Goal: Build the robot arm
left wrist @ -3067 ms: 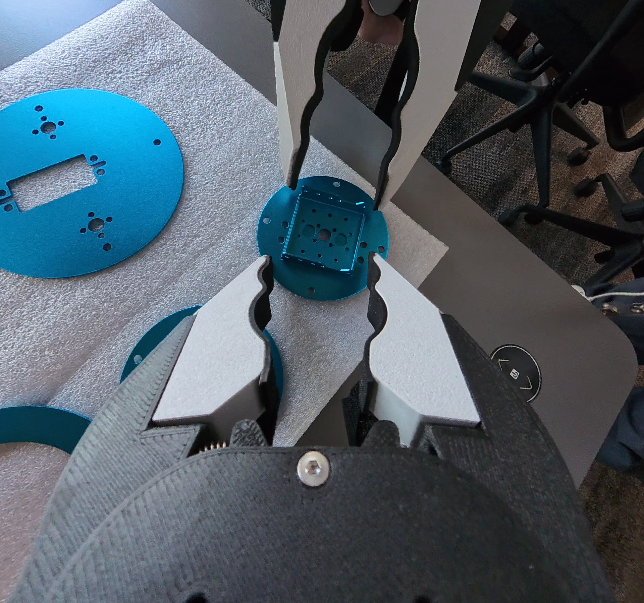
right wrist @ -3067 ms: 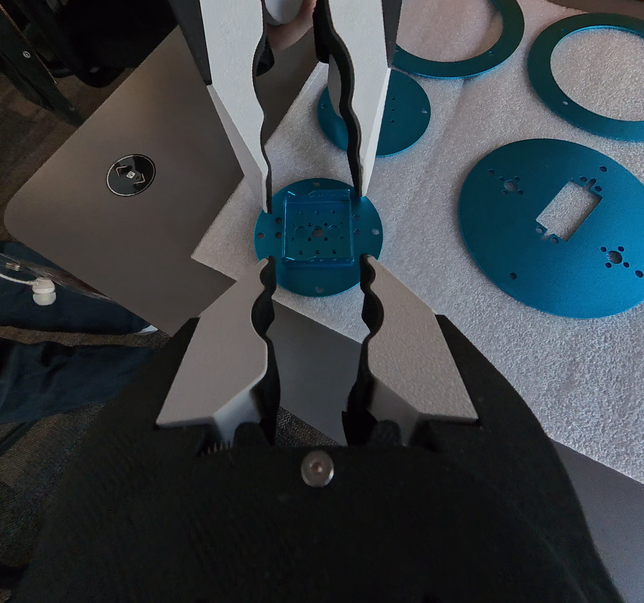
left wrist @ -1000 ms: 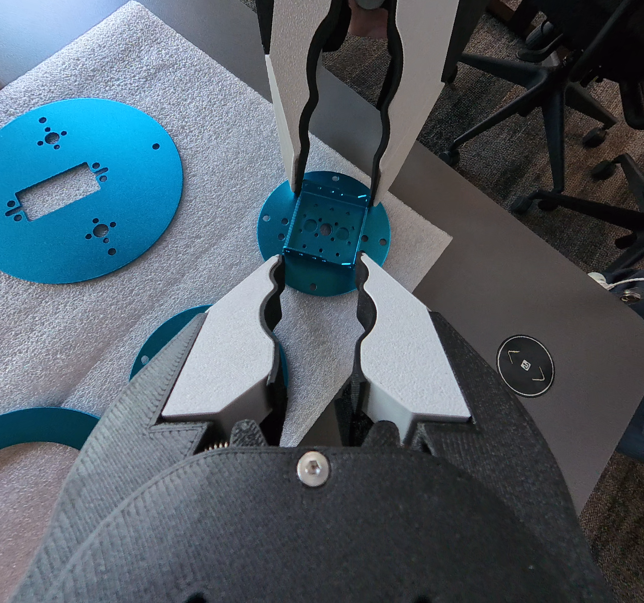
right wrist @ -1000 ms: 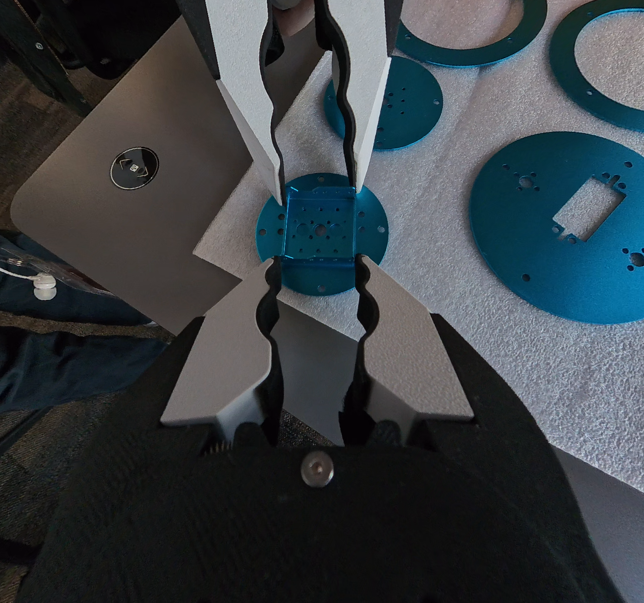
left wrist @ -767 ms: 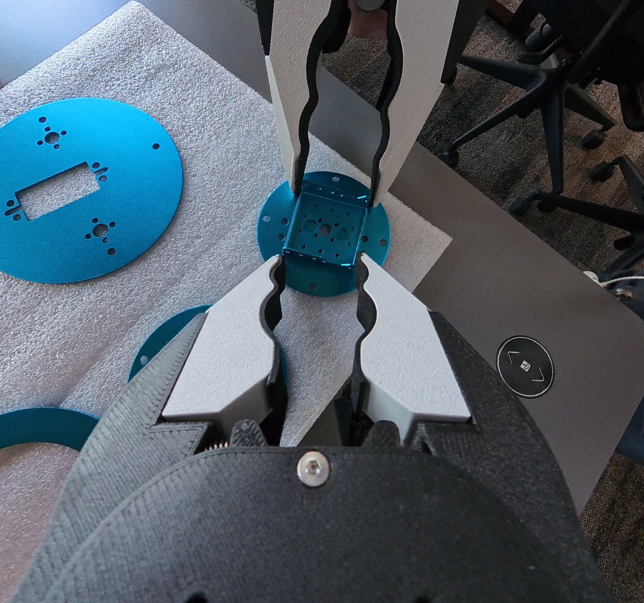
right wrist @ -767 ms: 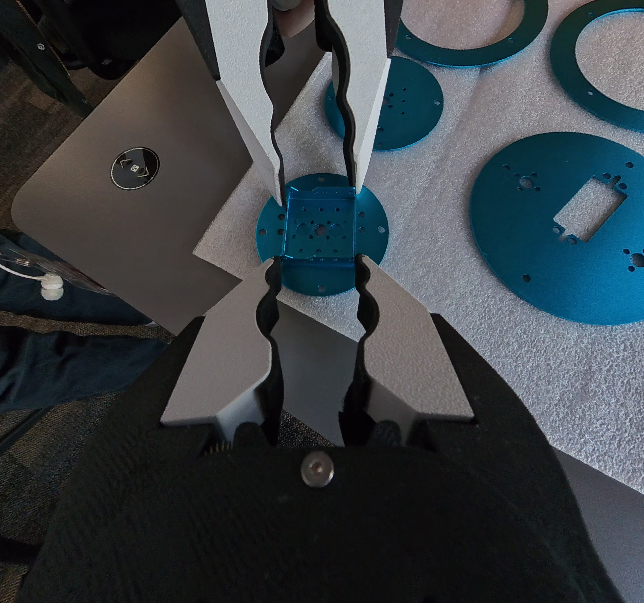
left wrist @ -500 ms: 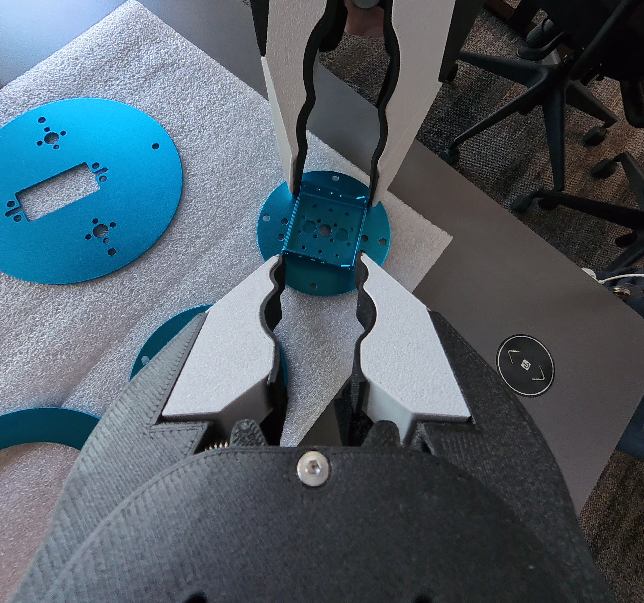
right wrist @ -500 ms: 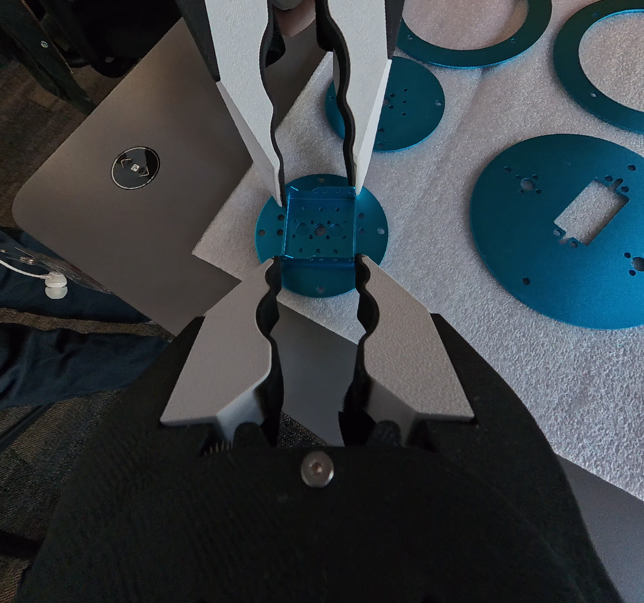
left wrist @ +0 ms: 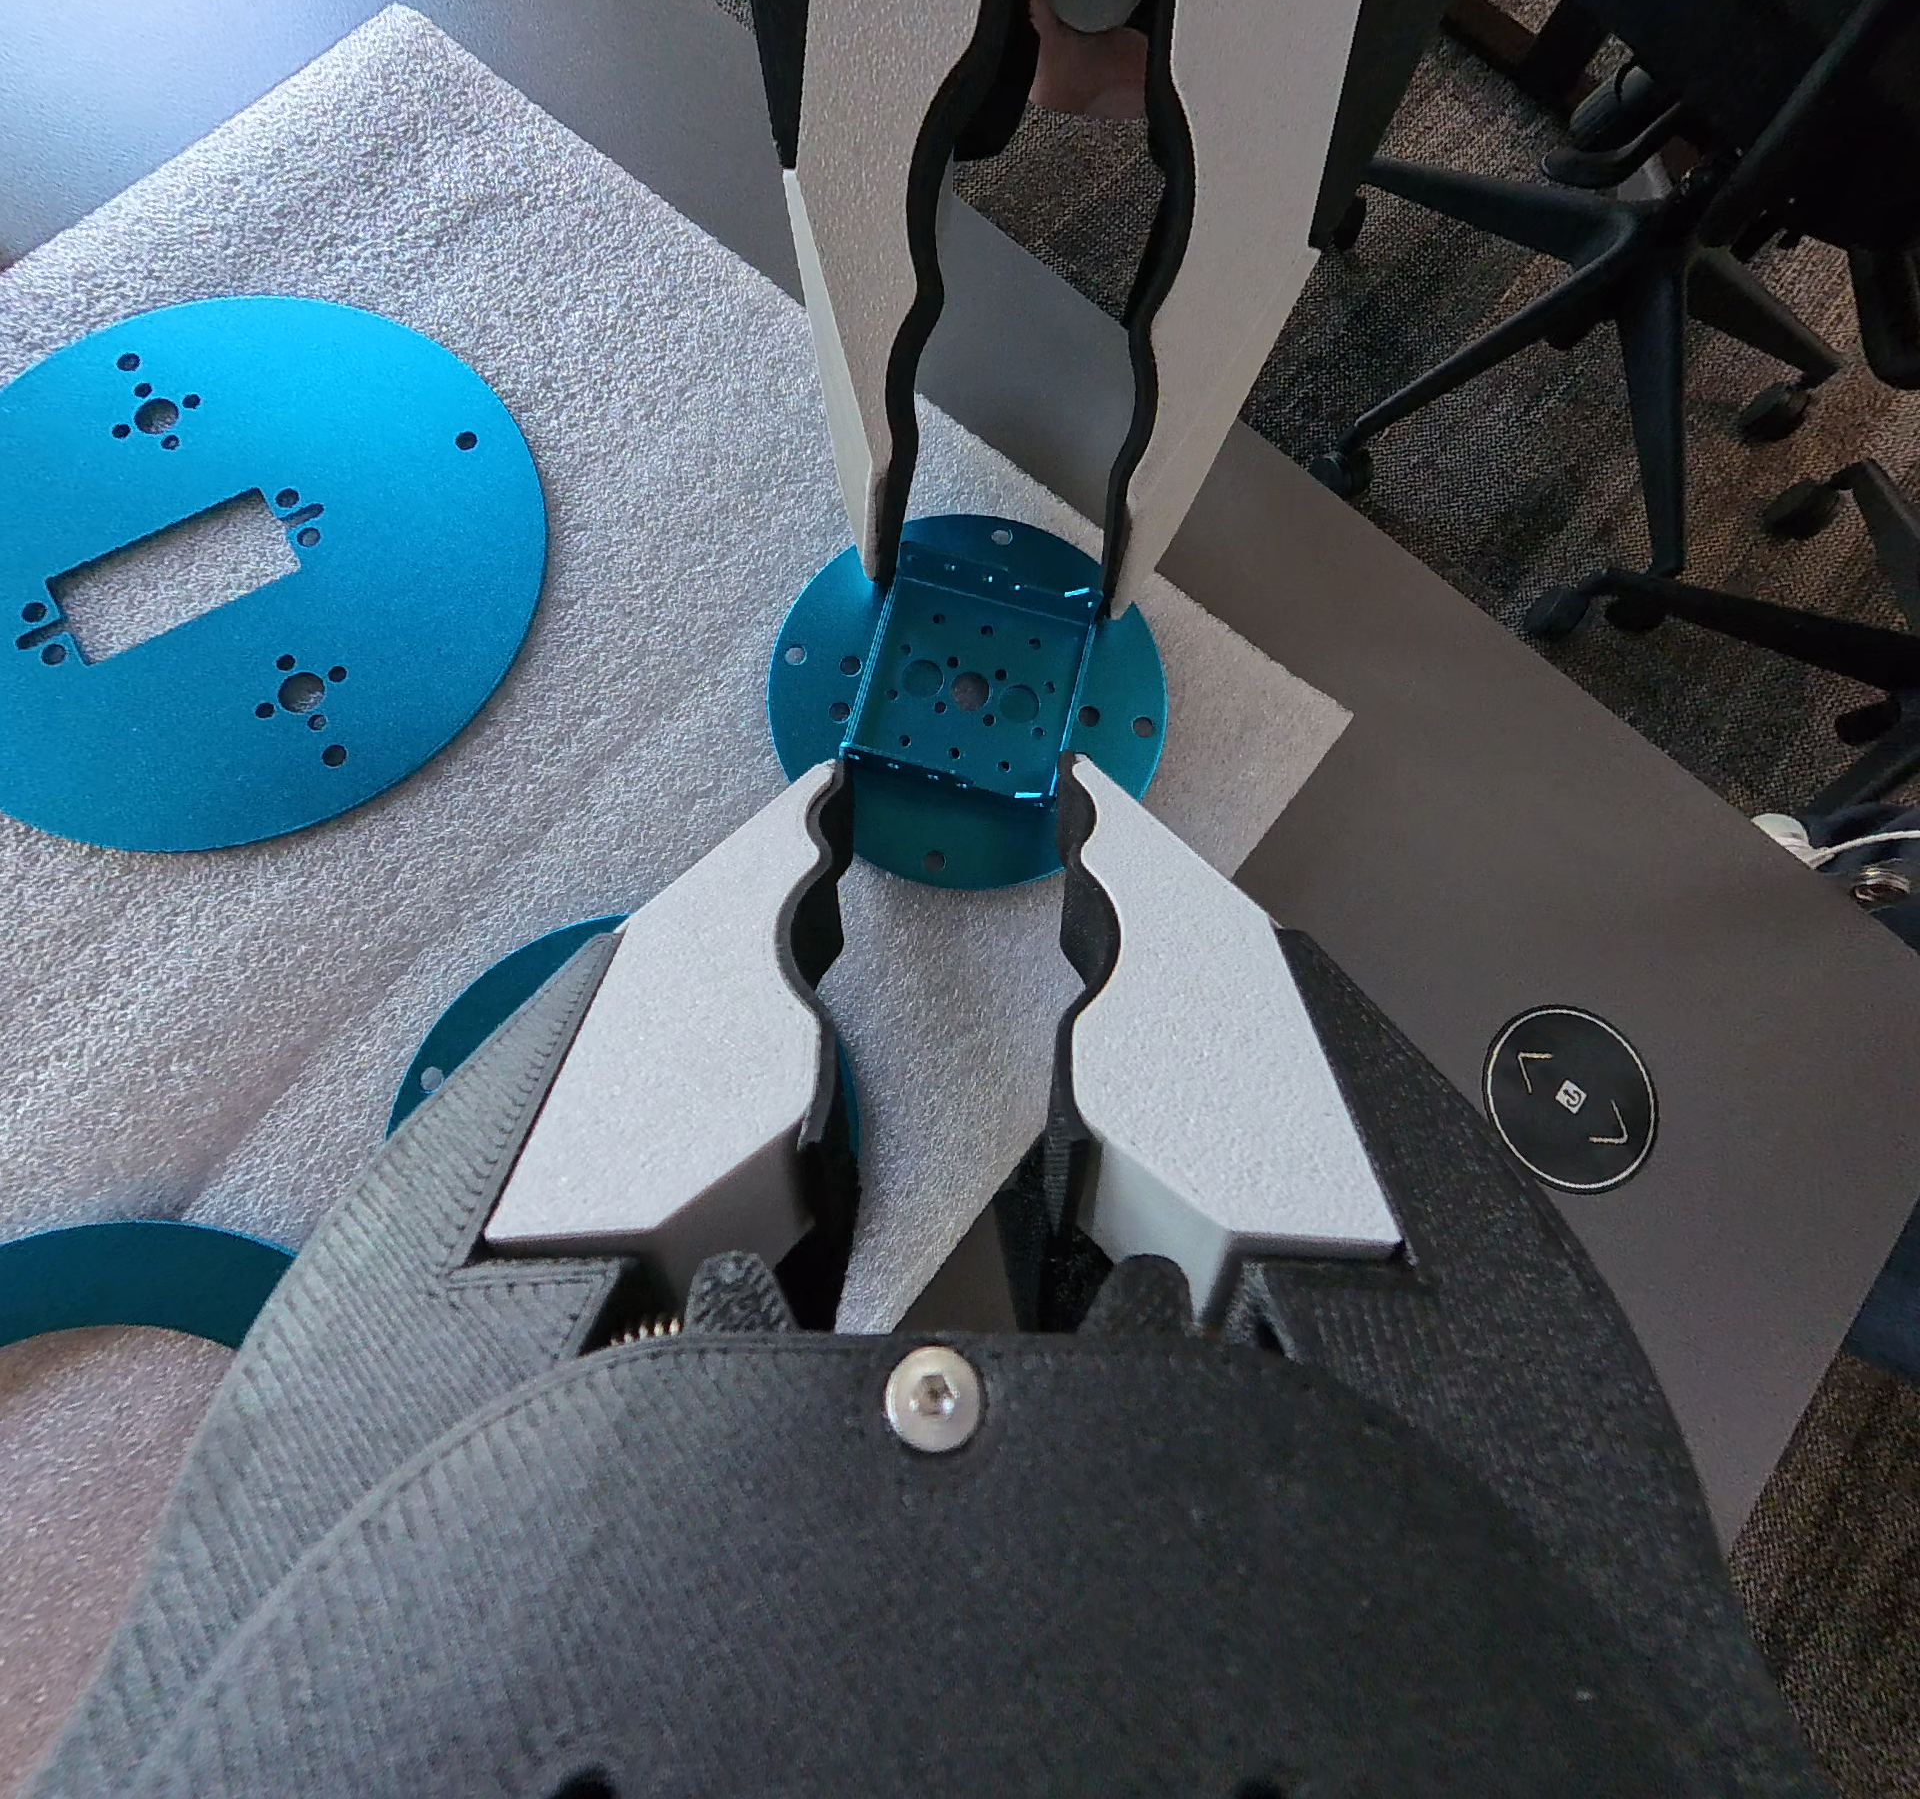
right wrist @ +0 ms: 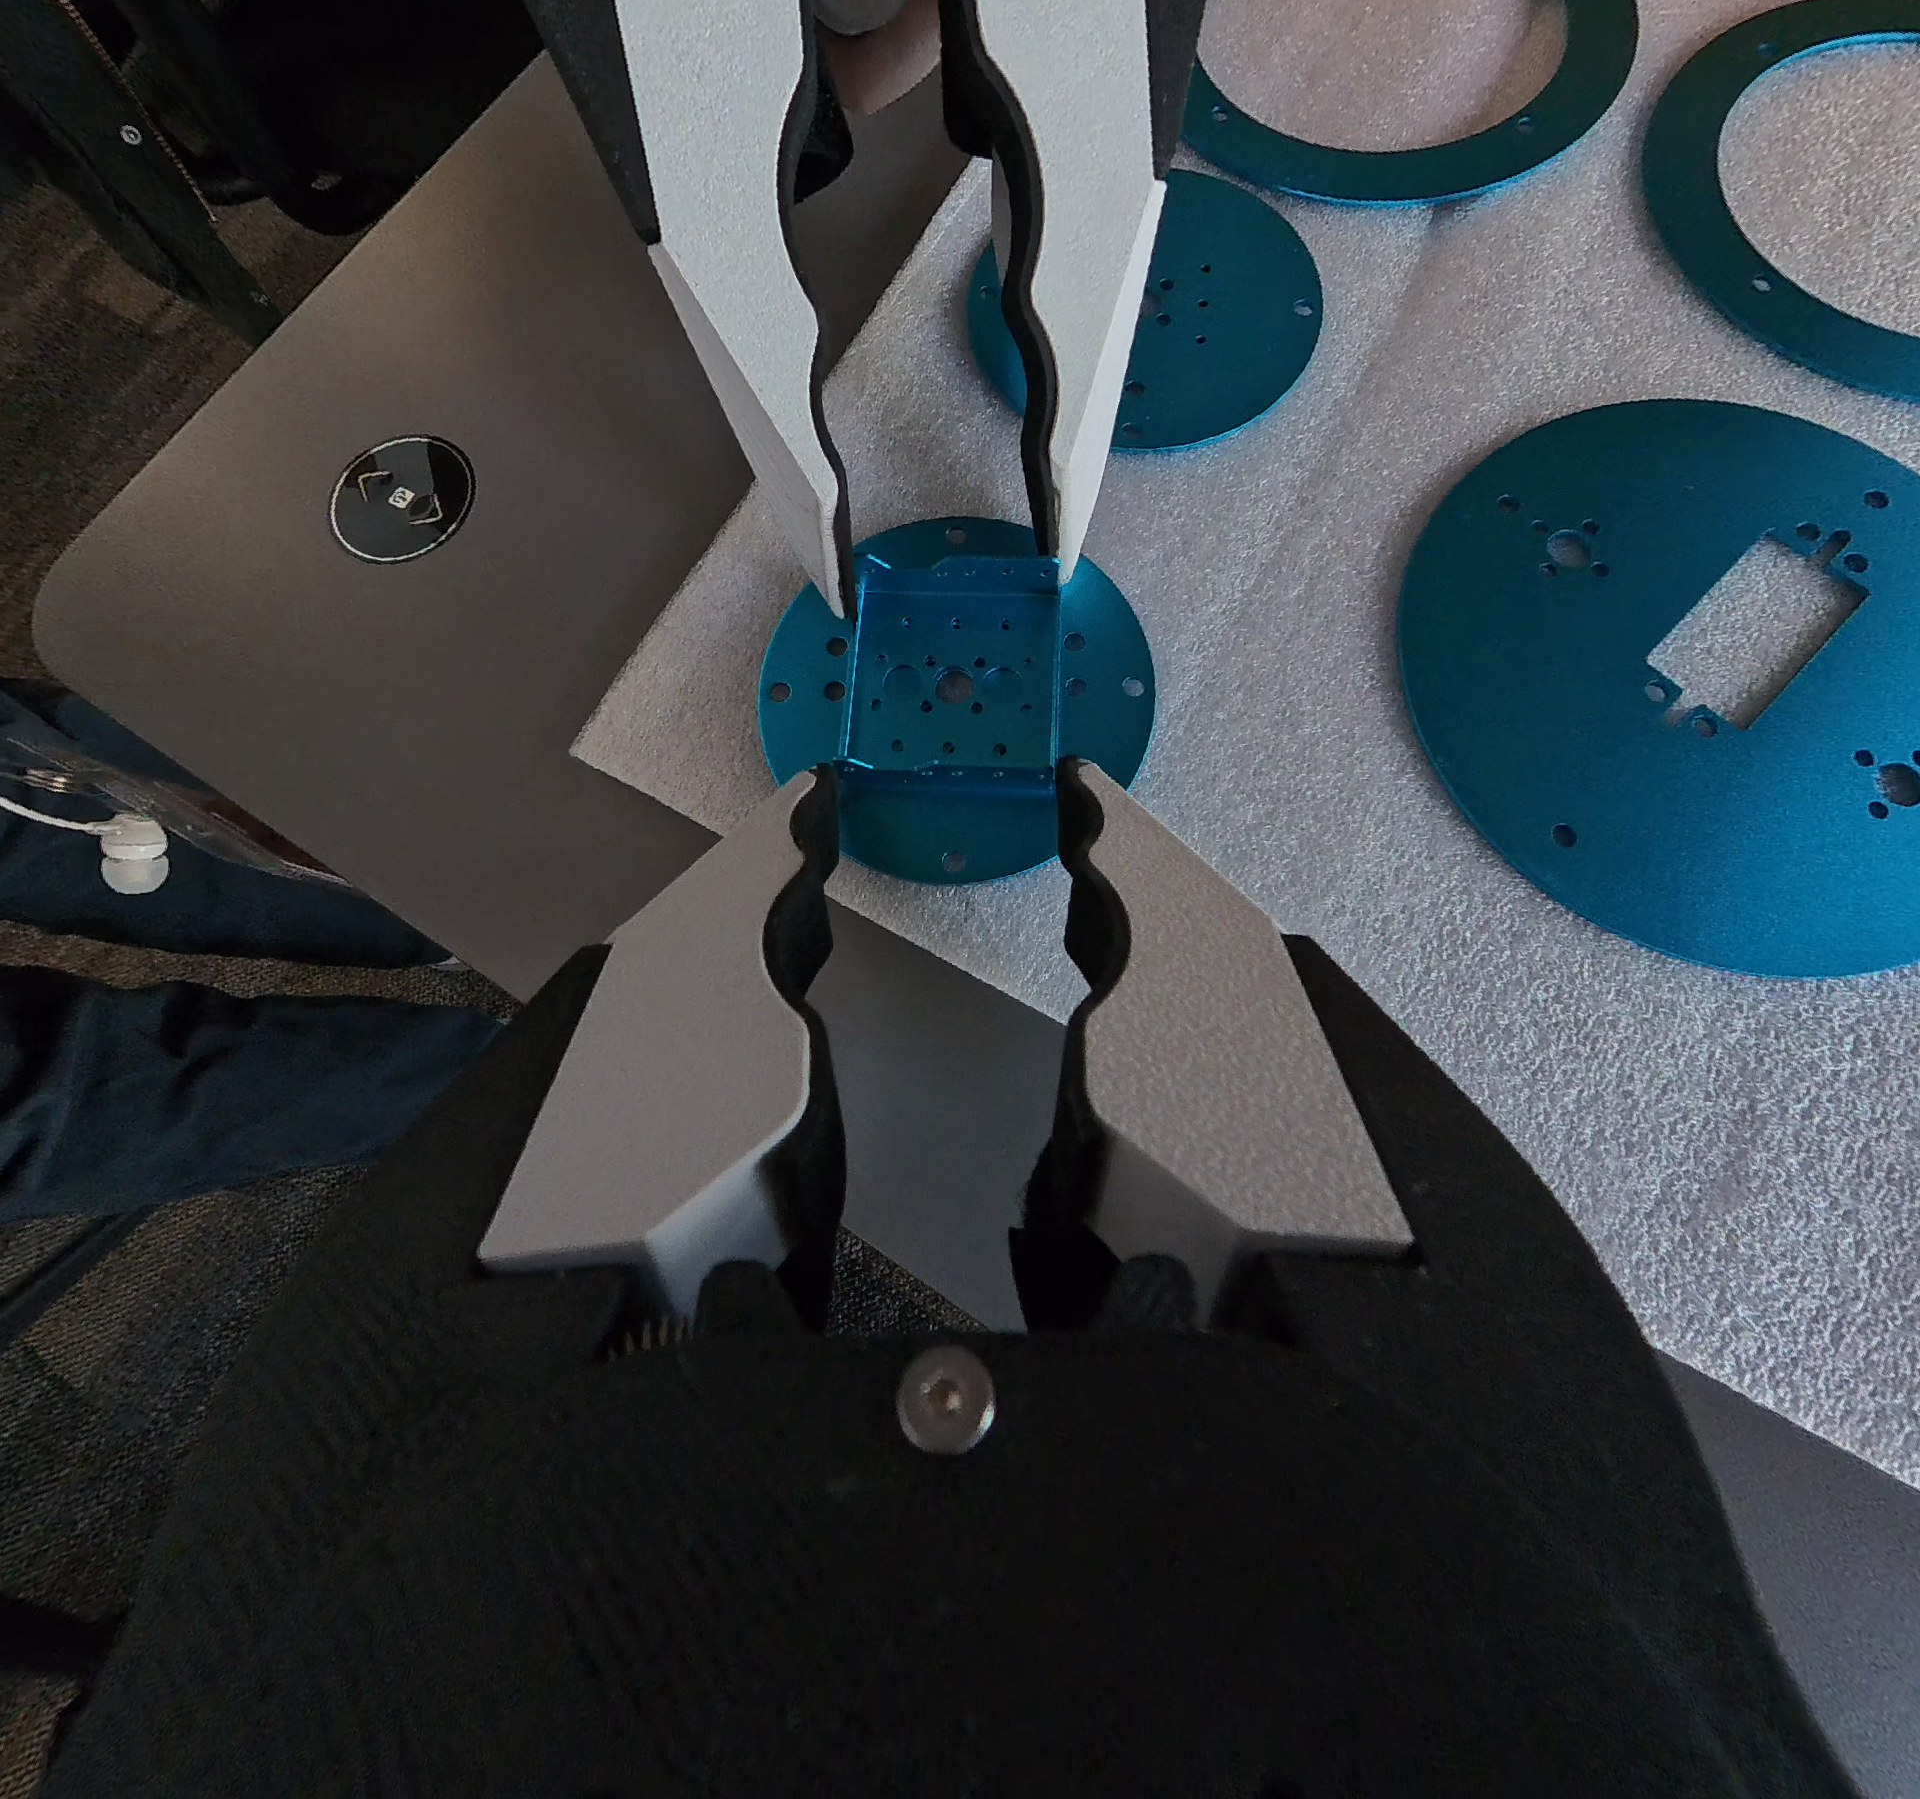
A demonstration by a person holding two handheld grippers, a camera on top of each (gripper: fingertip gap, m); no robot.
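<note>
My left gripper [left wrist: 951,778] pinches the near end of the blue bracket [left wrist: 966,684], fingertips against its two side walls. My right gripper [right wrist: 940,778] clamps the opposite end the same way. The bracket, a shallow open tray holding nothing, sits on a small blue disc [left wrist: 1117,689] at the foam sheet's [left wrist: 520,222] corner by the desk [left wrist: 1558,866] edge. Farther along the foam lie a large slotted disc [right wrist: 1662,689] and two rings [right wrist: 1403,35].

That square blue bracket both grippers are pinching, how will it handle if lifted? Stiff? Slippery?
The square bracket is probably stiff: folded metal walls. Likely light, being thin and perforated. Its smooth finish may slip, and it could slide on the small disc beneath.
</note>
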